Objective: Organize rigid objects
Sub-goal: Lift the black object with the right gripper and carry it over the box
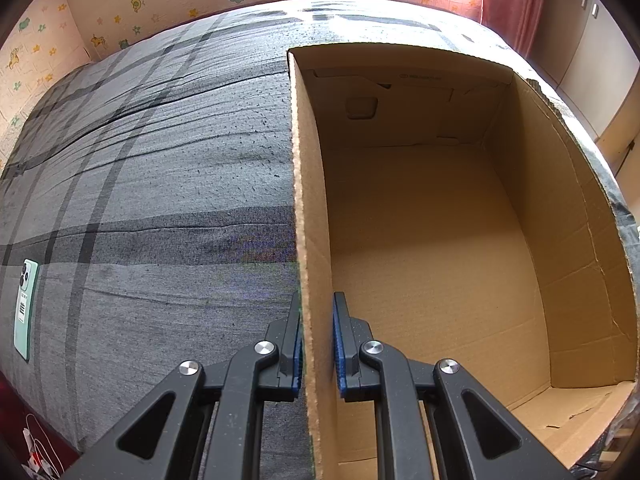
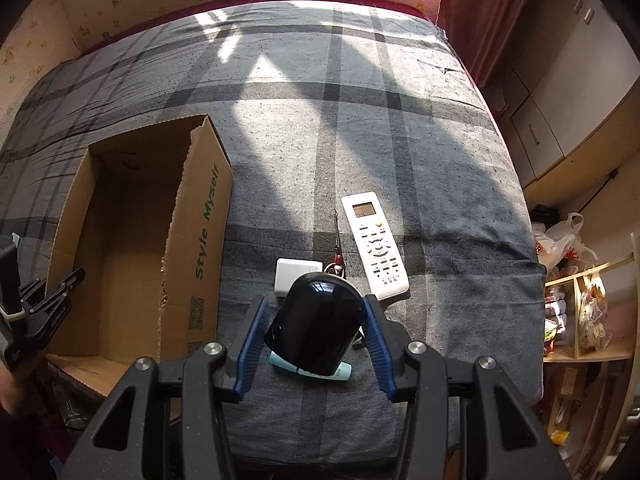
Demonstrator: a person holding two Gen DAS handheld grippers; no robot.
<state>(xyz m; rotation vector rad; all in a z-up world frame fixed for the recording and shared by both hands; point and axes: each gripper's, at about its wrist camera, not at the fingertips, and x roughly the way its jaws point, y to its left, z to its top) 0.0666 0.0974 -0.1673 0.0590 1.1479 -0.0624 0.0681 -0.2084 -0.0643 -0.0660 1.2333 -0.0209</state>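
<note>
An open cardboard box (image 1: 420,240) lies on the grey plaid bed, with nothing visible inside it. My left gripper (image 1: 316,300) is shut on the box's left wall, one pad on each side. In the right wrist view the same box (image 2: 132,240) sits at the left, and the left gripper (image 2: 74,278) clamps its near corner. My right gripper (image 2: 316,299) is shut on a glossy black rounded object (image 2: 316,328), held above the bed. Under it lie a teal tube (image 2: 324,370), a white adapter (image 2: 294,276), a red keychain (image 2: 338,262) and a white remote (image 2: 376,244).
A mint-green phone (image 1: 26,308) lies on the bed far left of the box. The bed's right edge drops toward wooden shelves (image 2: 580,320) with plastic bags (image 2: 564,240). Cabinets and a red curtain (image 2: 472,12) stand at the back right.
</note>
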